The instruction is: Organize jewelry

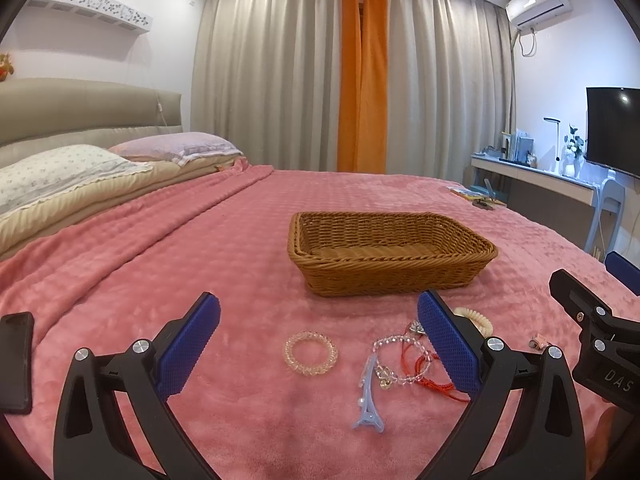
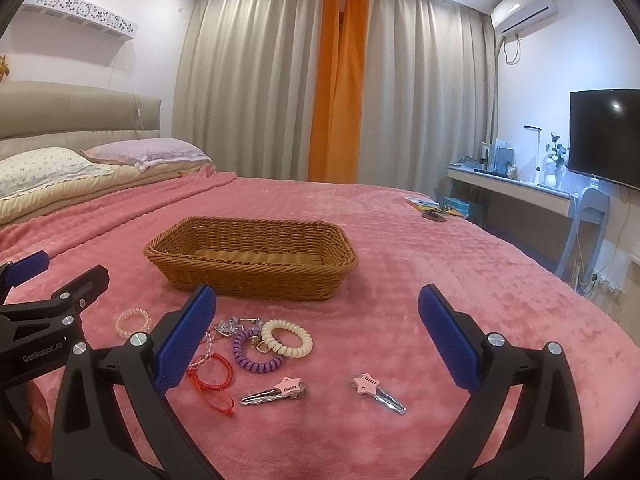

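An empty wicker basket [image 1: 392, 254] [image 2: 250, 262] sits mid-bed on the pink blanket. In front of it lie a clear coil bracelet [image 1: 311, 353] [image 2: 134, 322], a blue hair clip [image 1: 368, 398], a bead bracelet [image 1: 400, 364], red cord bracelets [image 2: 210, 376], a purple coil tie [image 2: 256, 350], a cream coil tie [image 2: 287, 338] [image 1: 476, 318] and two pink star clips [image 2: 276, 392] [image 2: 378, 392]. My left gripper [image 1: 320, 344] is open above the clear bracelet and clip. My right gripper [image 2: 316, 340] is open over the coil ties and star clips. Neither holds anything.
A black phone [image 1: 16, 360] lies on the blanket at the left. Pillows [image 1: 72, 172] and a headboard are at the far left. A booklet with small items [image 2: 432, 208] lies near the bed's far right edge. A desk [image 2: 516, 192], a chair and a TV stand to the right.
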Available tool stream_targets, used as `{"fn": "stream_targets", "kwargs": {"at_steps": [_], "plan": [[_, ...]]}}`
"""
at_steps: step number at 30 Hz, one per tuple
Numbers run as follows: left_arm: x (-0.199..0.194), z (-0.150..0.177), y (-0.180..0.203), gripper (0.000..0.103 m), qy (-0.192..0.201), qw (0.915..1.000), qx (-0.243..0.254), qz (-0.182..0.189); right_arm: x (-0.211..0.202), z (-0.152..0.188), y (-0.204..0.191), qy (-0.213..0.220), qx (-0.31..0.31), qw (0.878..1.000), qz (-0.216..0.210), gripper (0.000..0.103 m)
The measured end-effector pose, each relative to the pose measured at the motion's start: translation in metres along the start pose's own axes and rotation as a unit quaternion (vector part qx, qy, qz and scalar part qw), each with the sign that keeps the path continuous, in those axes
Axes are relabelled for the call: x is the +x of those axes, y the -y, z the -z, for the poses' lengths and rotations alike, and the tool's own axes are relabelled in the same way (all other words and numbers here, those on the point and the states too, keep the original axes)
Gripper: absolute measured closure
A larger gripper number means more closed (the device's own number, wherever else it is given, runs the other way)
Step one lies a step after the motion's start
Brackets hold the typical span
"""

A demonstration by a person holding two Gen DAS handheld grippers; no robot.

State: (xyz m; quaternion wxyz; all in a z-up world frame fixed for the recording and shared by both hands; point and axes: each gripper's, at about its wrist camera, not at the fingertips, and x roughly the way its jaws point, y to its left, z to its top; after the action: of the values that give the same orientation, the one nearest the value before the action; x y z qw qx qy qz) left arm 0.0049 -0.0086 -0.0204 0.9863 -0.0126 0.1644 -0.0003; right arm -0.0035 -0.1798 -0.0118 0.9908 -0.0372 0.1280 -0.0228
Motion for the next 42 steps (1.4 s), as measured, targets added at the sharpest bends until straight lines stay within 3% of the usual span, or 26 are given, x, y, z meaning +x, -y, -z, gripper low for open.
{"fn": "stream_targets", "kwargs": {"at_steps": [28, 37, 39, 42], "plan": [[0.0, 0.003, 0.001, 0.008, 0.003, 1.0, -0.003, -0.003, 0.01, 0.004, 0.003, -0.016, 0.013, 1.0, 0.0, 0.007], [0.018, 0.005, -0.028, 0.008, -0.044, 0.9969, -0.065, 0.001, 0.04, 0.012, 0.049, -0.084, 0.11, 0.99, 0.006, 0.007], [0.023, 0.003, -0.037, 0.008, -0.071, 0.9942, -0.079, 0.016, 0.046, 0.011, 0.058, -0.105, 0.122, 0.987, 0.007, 0.013], [0.028, -0.004, -0.046, 0.008, -0.112, 0.9925, -0.045, 0.018, 0.056, 0.011, 0.069, -0.147, 0.113, 0.983, 0.008, 0.022]]}}
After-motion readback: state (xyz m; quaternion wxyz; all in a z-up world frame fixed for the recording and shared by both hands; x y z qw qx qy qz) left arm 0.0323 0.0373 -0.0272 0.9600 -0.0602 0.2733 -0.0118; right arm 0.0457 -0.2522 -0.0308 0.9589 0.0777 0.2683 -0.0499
